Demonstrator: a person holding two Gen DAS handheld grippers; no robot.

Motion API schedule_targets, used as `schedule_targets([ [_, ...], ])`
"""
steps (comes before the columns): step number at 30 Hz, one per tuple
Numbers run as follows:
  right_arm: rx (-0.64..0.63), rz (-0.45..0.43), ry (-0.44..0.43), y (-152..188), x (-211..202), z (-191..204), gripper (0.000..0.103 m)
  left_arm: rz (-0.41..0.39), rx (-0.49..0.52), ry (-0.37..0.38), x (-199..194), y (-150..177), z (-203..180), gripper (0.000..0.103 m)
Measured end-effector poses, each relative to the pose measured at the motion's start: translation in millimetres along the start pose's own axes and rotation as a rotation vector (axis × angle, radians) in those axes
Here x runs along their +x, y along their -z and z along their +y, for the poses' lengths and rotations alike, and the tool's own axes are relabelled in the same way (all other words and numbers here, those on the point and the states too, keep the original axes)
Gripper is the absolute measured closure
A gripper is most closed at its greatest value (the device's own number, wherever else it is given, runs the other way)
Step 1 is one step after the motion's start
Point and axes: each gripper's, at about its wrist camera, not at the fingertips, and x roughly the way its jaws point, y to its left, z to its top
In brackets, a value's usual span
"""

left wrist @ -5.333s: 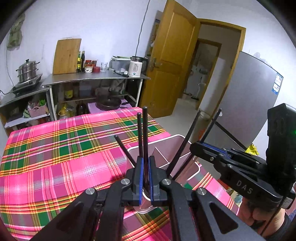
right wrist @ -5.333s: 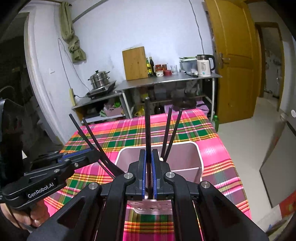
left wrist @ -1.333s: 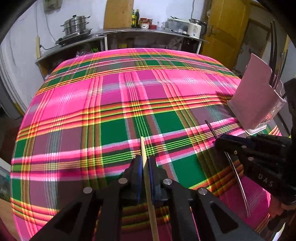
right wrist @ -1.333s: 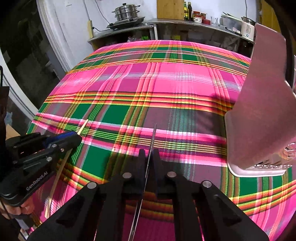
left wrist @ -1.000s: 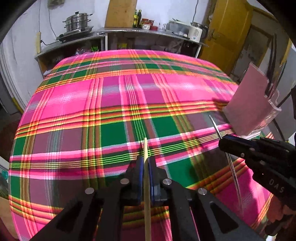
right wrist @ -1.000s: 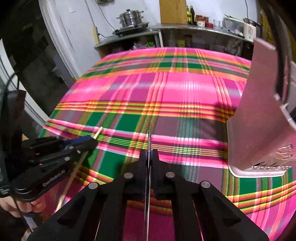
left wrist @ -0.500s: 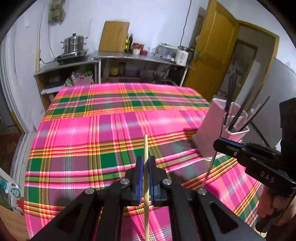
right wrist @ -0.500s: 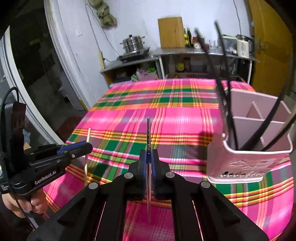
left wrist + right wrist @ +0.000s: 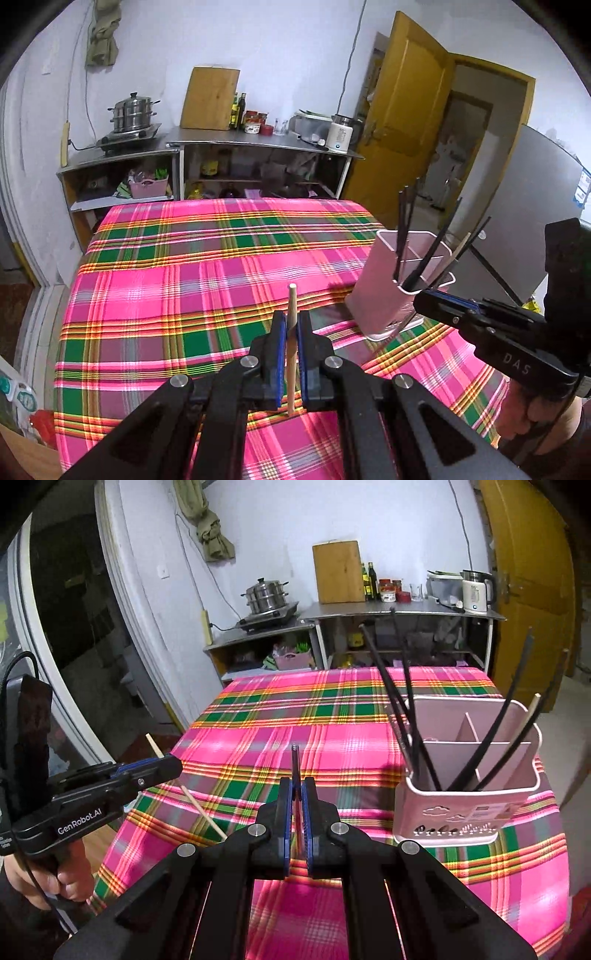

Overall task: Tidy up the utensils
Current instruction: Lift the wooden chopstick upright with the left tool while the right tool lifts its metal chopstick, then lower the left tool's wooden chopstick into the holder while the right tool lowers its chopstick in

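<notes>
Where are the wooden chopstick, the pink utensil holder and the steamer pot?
wooden chopstick [image 9: 292,314], left wrist view, on the shaft just above the jaws.
pink utensil holder [image 9: 443,801], right wrist view, on its front wall.
steamer pot [image 9: 133,113], left wrist view, on its steel side.

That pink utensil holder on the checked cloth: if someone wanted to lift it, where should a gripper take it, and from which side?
My guess: pinch the bare rim of the pink utensil holder, coming straight down from above. The near-left corner looks least crowded; black chopsticks and a wooden one fan out over the other sides. Its smooth, wide walls look hard to span.
</notes>
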Motion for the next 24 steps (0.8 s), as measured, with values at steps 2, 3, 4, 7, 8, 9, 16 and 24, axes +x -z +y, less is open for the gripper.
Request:
schedule_targets([
  [2,0.002,-0.005,0.001,0.3,-3.1,-1.6,0.098,-0.001,0.007,0.007,-2.1,-0.4,-4.8,0.098],
  [3,0.003,-0.008,0.001,0.5,-5.7,-1.8,0.098,-0.001,0.008,0.011,-3.2,-0.5,-5.8,0.098],
  [4,0.004,-0.011,0.004,0.4,-8.9,-3.1,0.098,0.001,0.009,0.016,-3.6,-0.5,-7.8,0.098],
  [7,0.008,-0.02,0.01,1.3,-18.3,-7.0,0.098,0.006,0.019,0.031,-3.5,-2.0,-15.6,0.098],
  [8,0.009,-0.023,0.013,1.8,-21.3,-7.8,0.098,0.007,0.023,0.036,-4.1,-2.7,-19.1,0.098],
  [9,0.01,-0.027,0.015,2.5,-25.5,-10.0,0.098,0.008,0.028,0.043,-4.4,-3.4,-22.6,0.098],
  [16,0.035,-0.056,0.042,1.9,-50.2,-25.4,0.098,0.013,0.049,0.092,-1.4,-7.1,-46.8,0.098],
  [24,0.073,-0.08,0.08,-3.5,-67.7,-46.6,0.098,0.005,0.065,0.157,6.4,-27.8,-77.7,0.098],
])
